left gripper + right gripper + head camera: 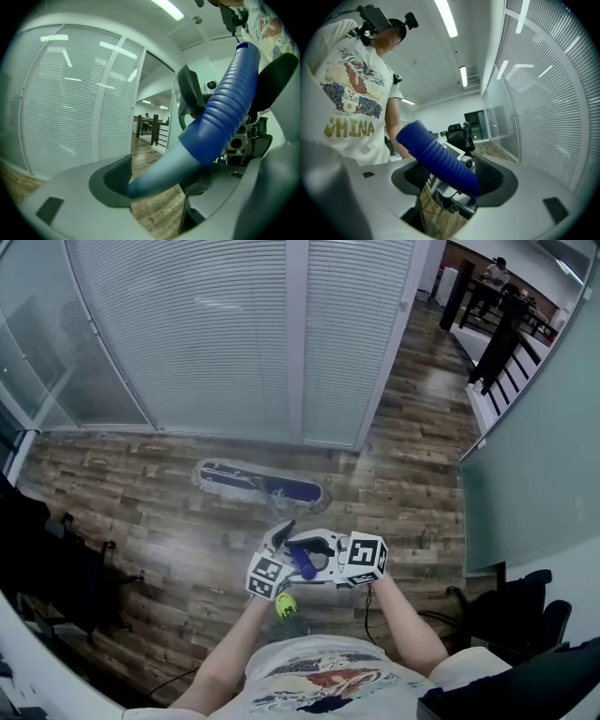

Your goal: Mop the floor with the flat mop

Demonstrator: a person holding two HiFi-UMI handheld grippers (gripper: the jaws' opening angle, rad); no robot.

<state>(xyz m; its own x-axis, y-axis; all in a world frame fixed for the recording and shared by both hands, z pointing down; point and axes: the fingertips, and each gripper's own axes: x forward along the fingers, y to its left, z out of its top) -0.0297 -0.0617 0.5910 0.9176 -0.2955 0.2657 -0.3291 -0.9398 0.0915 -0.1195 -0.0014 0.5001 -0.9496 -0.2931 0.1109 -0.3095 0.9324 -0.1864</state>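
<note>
The right tongs [452, 180] are clamping the mop handle [438, 159] by its ribbed blue grip, which is slanting up to the left between the dark pads [490, 176]. A person in a white printed T-shirt [347, 103] is standing at the left (a camera rig sitting on the head). Slatted blinds [548, 108] are filling the right side, office chairs [457, 133] are showing far back, and a strip light [446, 18] is glowing overhead.

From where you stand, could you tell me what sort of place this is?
Probably an office corridor: blind-covered glass partitions, black office chairs and a wood-look plank floor.
</note>
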